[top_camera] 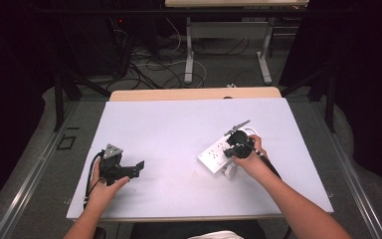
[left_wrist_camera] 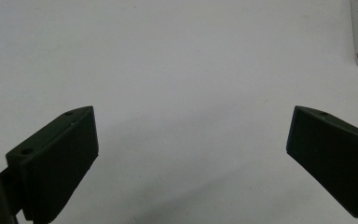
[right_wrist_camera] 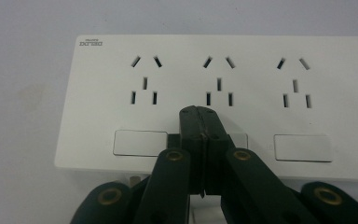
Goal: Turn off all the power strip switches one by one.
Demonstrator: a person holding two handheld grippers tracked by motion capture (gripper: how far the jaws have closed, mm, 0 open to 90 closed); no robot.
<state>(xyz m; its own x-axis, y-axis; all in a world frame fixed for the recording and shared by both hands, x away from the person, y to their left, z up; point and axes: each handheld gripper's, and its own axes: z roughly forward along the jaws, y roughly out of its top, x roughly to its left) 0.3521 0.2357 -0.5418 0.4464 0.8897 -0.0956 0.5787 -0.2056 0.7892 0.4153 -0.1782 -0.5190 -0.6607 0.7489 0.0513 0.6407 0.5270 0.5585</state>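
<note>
The right gripper (right_wrist_camera: 199,112), jaws closed and empty, presses the middle switch of the white plastic power strip (right_wrist_camera: 98,74) near the tabletop's right edge; push straight down. The left gripper (left_wrist_camera: 191,140) hovers wide open.

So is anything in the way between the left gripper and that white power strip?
Nothing visible. The left gripper sits open over bare white table, and the stretch across to the power strip is clear. The right gripper is already at the strip, shut, its tips over the middle switch.
</note>
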